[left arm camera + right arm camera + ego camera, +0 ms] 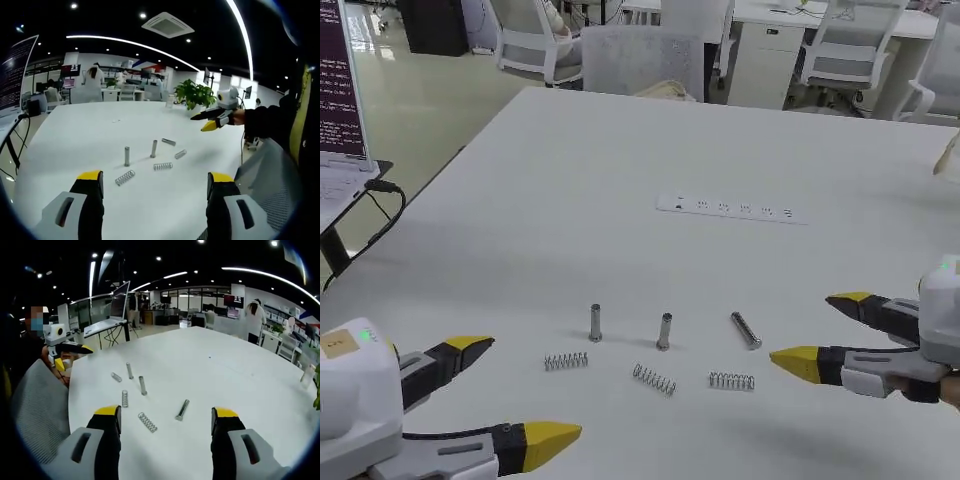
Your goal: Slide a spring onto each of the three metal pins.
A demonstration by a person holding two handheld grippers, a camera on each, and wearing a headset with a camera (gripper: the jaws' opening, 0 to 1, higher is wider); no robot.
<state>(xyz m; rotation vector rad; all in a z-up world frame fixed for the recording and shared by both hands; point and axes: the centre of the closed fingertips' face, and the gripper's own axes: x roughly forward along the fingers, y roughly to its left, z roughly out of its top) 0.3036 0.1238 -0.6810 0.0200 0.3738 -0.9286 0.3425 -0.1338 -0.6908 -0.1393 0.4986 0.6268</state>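
Yellow-tipped left gripper (527, 388) and right gripper (808, 328) hang released, empty, over the white tabletop (620, 180); three coiled metal springs (653, 379) lie loose.

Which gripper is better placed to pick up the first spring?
Probably left: the open left gripper has the leftmost spring just ahead of its jaws, an upright pin behind it. The right gripper faces a lying pin.

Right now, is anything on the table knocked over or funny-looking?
Yes. The right pin lies tipped over on its side, while the left pin and middle pin stand upright. The springs just lie loose in front, none on a pin yet.
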